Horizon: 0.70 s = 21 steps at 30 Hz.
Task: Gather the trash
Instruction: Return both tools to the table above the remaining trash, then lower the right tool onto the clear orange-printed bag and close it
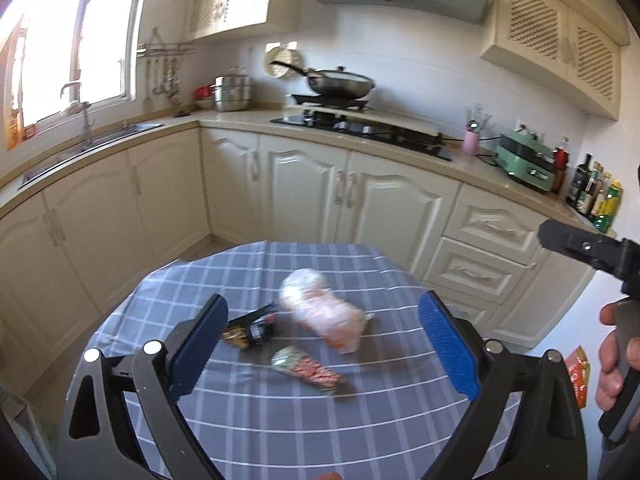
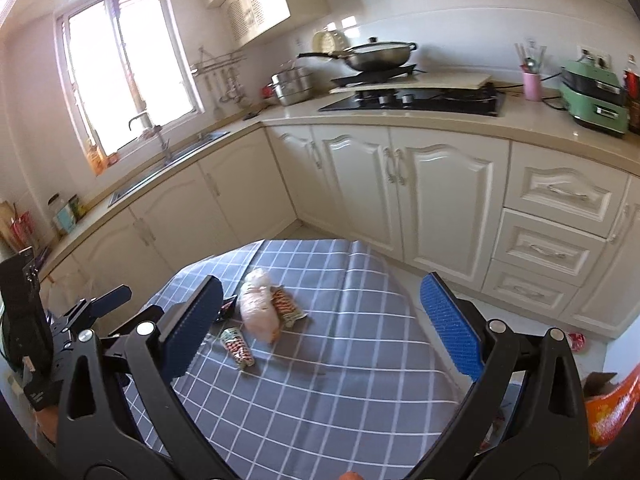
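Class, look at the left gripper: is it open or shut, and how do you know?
Open. The left gripper has its blue pads spread wide apart above the checked tablecloth, holding nothing.

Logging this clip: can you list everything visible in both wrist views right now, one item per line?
plastic bag: 1, pale pink, crumpled, centre of the tablecloth
red-and-white wrappers: 2, one in front of the bag, one right of it
dark wrapper: 1, black, left of the bag
tablecloth: 1, grey-blue, white grid
wok: 1, steel, lidded, on the stove
stove: 1, black, on the counter
steel pot: 1, left of the stove
pink cup: 1, holds utensils
green appliance: 1, right end of the counter
bottles: several, dark and green, far right
sink: 1, steel, under the window
left hand-held gripper: open, above the cloth
right hand-held gripper: open, above the cloth
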Each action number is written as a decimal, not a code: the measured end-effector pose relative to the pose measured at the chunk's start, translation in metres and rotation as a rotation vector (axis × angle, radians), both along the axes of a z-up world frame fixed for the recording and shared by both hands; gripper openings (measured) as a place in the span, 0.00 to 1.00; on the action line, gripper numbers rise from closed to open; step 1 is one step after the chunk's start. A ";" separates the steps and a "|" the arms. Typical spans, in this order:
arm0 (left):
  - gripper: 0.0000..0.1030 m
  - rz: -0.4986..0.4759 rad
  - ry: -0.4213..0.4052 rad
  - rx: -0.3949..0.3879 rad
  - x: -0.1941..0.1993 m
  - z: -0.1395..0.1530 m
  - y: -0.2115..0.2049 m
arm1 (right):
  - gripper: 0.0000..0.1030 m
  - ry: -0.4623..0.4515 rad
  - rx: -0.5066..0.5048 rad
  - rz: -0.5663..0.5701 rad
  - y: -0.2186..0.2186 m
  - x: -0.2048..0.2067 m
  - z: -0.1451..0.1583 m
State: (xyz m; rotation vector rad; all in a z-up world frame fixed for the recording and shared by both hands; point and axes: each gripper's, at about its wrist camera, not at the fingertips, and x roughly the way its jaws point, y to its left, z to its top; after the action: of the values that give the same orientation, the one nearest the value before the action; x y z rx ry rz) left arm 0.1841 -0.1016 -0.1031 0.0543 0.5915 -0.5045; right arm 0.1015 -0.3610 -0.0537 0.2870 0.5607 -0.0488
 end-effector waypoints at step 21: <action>0.91 0.052 0.149 0.171 0.098 -0.103 0.007 | 0.94 0.179 -0.002 0.139 0.037 0.083 -0.072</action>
State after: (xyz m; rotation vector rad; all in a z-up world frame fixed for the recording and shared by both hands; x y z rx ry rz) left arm 0.2823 -0.0949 -0.2059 0.1639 0.7791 -0.4090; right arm 0.1845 -0.3243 -0.1253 0.2418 0.7570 0.0603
